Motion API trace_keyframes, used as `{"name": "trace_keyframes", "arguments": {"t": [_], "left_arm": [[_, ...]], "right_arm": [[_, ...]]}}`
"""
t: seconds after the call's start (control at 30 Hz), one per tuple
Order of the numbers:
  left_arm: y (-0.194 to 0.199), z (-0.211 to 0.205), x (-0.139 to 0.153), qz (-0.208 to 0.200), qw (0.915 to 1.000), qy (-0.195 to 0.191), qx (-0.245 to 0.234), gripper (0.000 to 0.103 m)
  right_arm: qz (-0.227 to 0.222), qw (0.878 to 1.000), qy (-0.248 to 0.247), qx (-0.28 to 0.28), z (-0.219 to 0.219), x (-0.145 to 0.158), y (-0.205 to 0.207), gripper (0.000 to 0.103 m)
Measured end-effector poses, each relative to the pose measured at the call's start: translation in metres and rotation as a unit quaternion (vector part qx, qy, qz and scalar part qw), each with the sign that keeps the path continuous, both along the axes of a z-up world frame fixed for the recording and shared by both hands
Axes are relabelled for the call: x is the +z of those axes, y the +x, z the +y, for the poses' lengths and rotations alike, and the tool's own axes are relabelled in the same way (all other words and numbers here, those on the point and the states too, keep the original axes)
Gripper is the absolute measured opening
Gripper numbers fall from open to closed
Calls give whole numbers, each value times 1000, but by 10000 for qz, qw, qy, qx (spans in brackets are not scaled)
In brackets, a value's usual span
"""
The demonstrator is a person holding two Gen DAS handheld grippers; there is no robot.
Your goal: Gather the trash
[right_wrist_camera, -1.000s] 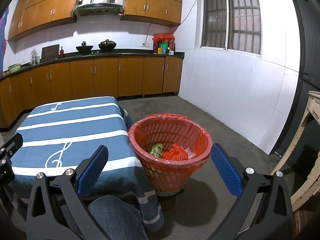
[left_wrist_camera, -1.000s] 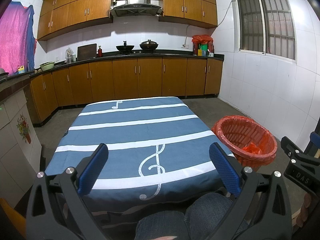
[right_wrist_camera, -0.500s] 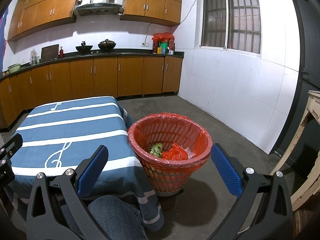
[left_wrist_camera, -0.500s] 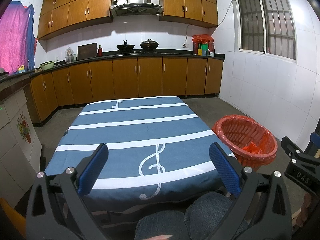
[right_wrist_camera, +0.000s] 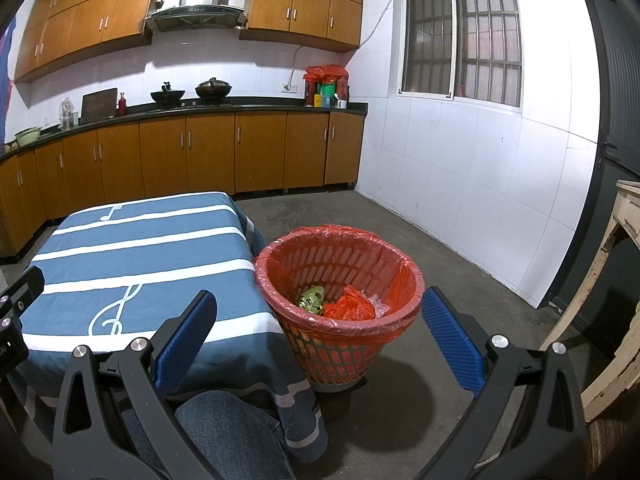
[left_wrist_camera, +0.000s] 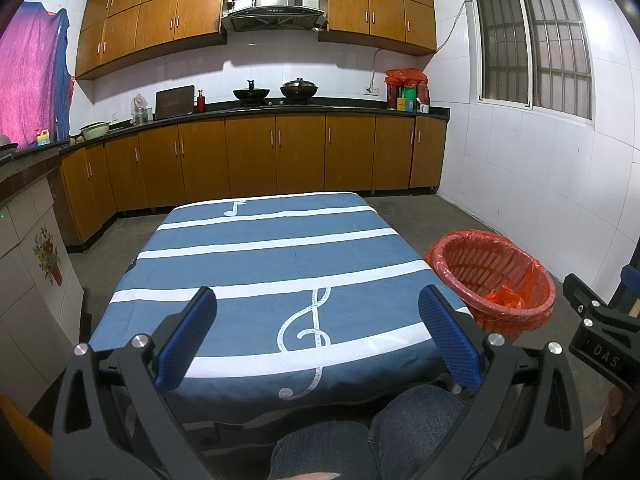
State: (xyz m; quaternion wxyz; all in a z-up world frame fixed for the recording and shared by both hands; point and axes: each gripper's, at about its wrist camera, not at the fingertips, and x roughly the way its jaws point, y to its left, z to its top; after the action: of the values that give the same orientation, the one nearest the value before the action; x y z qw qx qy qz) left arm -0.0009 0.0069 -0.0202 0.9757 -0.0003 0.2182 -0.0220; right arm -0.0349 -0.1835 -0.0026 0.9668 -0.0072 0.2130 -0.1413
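Observation:
A red basket bin [right_wrist_camera: 340, 276] lined with a red bag stands on the floor at the table's right side. It holds a green wrapper [right_wrist_camera: 311, 299], a crumpled red bag [right_wrist_camera: 350, 306] and clear plastic. It also shows in the left wrist view [left_wrist_camera: 494, 276]. My left gripper [left_wrist_camera: 318, 336] is open and empty above the near edge of the blue striped tablecloth [left_wrist_camera: 272, 256]. My right gripper [right_wrist_camera: 318, 338] is open and empty, just in front of the bin.
Wooden cabinets and a counter with woks [left_wrist_camera: 276, 92] line the far wall. A white tiled wall [right_wrist_camera: 480, 184] is at the right. A worn wooden table [right_wrist_camera: 608, 272] stands at far right. My knee in jeans [right_wrist_camera: 224, 436] is below the grippers.

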Motion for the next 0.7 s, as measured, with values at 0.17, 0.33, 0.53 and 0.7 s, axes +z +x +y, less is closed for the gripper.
{"name": "trace_keyframes", "arguments": {"t": [0.17, 0.33, 0.53, 0.7], "left_arm": [[0, 0, 1, 4, 10000, 1, 2, 99], [0, 0, -2, 14, 10000, -5, 6, 99], [0, 1, -3, 16, 10000, -1, 5, 99], [0, 1, -5, 9, 10000, 12, 42, 99]], "right_arm": [[3, 10000, 2, 0, 0, 0, 0, 101], [8, 10000, 5, -1, 0, 0, 0, 101], [7, 10000, 5, -2, -1, 0, 0, 101], [8, 10000, 5, 1, -1, 0, 0, 101]]}}
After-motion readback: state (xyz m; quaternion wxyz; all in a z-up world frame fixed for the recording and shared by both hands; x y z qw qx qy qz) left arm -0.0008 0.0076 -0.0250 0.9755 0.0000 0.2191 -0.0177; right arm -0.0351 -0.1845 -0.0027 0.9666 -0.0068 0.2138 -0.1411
